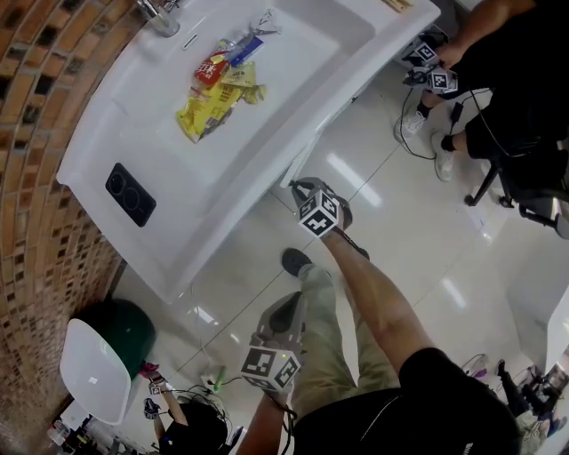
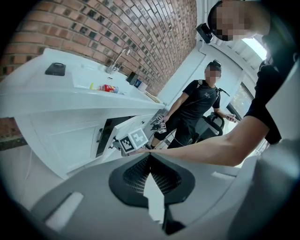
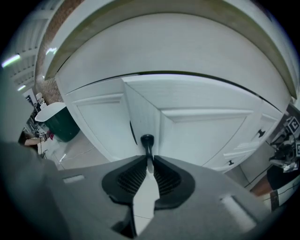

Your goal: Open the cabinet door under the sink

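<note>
Left gripper [image 2: 150,158]: nearest the head camera, held out over the floor in front of the sink [image 1: 116,151] and clear of it; its jaws meet tip to tip with nothing between them
Right gripper [image 3: 147,155]: tucked just under the sink's front edge, pointing down at the cabinet; its jaws are pinched on the stem of the black handle [image 3: 147,139]
Black handle: a small knob on the cabinet door [image 3: 206,136], sticking out just past the right gripper's jaw tips
Cabinet door: white and panelled, directly under the sink; it stands partly swung out, and the left gripper view shows a dark gap beside it
Sink: long and white, set against the brick wall [image 1: 36,107]
Snack packets [image 1: 218,89]: yellow and red, lying in the sink's basin
Faucet [image 1: 160,16]: at the back of the sink, by the wall
Black pad [image 1: 131,194]: on the sink's flat top, beside the basin
Green bin [image 1: 133,333]: on the floor past the sink's end nearest the black pad
Second person [image 1: 507,80]: stands at the sink's other end, holding another pair of grippers
</note>
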Demonstrator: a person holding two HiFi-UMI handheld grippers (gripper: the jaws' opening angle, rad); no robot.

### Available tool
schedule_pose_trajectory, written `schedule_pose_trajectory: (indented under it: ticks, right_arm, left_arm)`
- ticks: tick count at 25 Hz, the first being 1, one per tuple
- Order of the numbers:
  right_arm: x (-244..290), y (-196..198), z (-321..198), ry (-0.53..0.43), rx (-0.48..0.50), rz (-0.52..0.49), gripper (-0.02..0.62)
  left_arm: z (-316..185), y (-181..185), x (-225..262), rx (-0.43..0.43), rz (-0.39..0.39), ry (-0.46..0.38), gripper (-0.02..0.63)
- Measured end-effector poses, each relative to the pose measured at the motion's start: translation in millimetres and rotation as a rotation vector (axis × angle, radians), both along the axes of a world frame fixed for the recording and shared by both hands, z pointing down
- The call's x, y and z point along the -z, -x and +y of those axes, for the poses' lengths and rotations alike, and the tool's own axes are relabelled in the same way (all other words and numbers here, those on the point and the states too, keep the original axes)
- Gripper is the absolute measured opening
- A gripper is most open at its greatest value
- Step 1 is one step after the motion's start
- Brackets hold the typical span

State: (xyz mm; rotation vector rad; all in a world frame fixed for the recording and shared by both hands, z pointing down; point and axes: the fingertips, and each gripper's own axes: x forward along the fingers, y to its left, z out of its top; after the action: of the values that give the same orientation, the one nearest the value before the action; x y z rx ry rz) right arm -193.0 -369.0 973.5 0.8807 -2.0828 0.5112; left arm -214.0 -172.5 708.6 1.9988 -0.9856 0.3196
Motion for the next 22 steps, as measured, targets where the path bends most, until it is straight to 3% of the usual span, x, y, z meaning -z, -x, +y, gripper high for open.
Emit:
schedule_pose_trajectory:
  ticks: [9, 13, 22]
  right_arm:
    - [2, -56, 40, 0.035, -0.032, -0.024, 0.034]
    - [3, -73, 47, 0.03, 0.005, -0.022, 0.034]
    - [3, -114, 58, 0.038, -0.033, -0.036, 0.032]
  left_arm:
    - [18, -64, 14, -0.019, 0.022, -0.021, 0.017]
    - [23, -96, 21, -0.029, 0.03, -0.031, 0.017]
    - [34, -116, 18, 0.004, 0.007, -0.022, 0.017]
